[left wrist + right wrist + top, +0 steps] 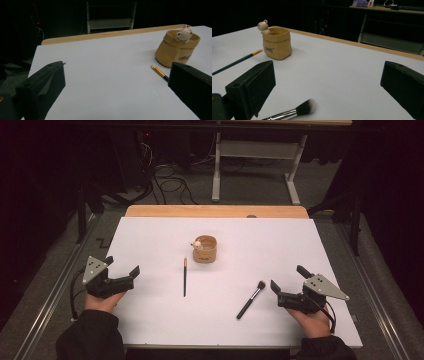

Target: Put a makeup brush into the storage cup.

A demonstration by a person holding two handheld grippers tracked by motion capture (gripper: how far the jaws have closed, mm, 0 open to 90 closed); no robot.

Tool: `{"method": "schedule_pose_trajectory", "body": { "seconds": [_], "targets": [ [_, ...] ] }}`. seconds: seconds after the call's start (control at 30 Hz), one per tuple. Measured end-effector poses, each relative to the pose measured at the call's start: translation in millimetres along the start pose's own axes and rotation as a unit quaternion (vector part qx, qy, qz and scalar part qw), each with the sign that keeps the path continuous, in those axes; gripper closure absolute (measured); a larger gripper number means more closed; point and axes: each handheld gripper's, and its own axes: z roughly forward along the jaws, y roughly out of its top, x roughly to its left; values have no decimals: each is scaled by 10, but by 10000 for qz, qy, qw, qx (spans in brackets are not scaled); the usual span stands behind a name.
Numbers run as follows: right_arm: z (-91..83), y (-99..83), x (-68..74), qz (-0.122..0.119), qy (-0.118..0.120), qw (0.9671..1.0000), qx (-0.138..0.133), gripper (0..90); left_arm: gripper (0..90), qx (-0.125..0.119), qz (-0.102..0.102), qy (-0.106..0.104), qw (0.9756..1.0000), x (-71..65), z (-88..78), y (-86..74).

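A tan sack-shaped pot point(205, 249) with a small bear figure on its rim stands mid-table; it also appears in the left gripper view as the pot point(177, 48) and in the right gripper view as the pot point(277, 43). A thin dark brush point(184, 277) lies left of the middle, its tip toward the pot. A makeup brush point(251, 299) with a fluffy head lies right of the middle. My left gripper point(122, 265) rests open at the left edge. My right gripper point(288, 277) stands open just right of the makeup brush point(294, 111).
A white sheet point(300, 245) covers the table, with a wooden strip point(215, 211) along its far edge. Beyond it stand a desk frame point(255, 165) and cables point(170, 180) on the floor.
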Motion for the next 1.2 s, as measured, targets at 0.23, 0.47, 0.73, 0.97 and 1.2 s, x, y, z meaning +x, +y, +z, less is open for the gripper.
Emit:
{"method": "schedule_pose_trajectory", "body": {
  "seconds": [0.23, 0.47, 0.73, 0.97, 1.2],
  "targets": [
    [3, -1, 4, -16, -19, 10000, 22, 3, 18, -18, -1, -31, 10000, -2, -10, 4],
    [10, 0, 4, -28, -22, 10000, 85, 3, 33, 180, -110, -71, 9998, -6, 3, 1],
    [7, 8, 17, -66, 20, 9999, 128, 3, 44, 489, -67, -8, 9988, -18, 32, 2],
    [8, 8, 19, -114, 11, 9998, 160, 3, 45, 1028, -93, 18, 9947, -18, 107, -28],
    [15, 3, 27, -116, 40, 9998, 186, 3, 45, 1502, -91, -24, 9886, -30, 186, -80]
  ]
}}
